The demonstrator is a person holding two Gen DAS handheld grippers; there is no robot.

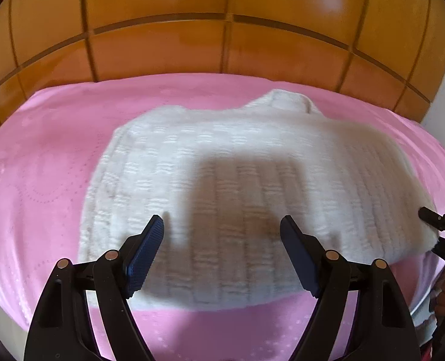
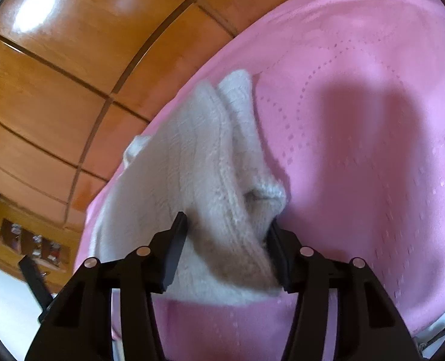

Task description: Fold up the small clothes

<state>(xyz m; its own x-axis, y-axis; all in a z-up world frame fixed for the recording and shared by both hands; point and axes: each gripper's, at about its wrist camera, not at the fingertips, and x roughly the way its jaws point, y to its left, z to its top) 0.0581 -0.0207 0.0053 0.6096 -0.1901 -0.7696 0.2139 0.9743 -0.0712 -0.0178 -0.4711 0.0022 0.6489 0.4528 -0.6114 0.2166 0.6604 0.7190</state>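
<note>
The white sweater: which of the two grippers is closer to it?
Right. The right gripper has its fingers closed around a bunched edge of the white sweater. The left gripper hovers open over its middle, gripping nothing.

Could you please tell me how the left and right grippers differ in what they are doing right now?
The left gripper is wide open and empty above the white sweater; the right gripper is shut on a bunched fold at the sweater's edge. The left faces the sweater's flat middle, the right its side. Both are black, over the pink bedspread.
</note>
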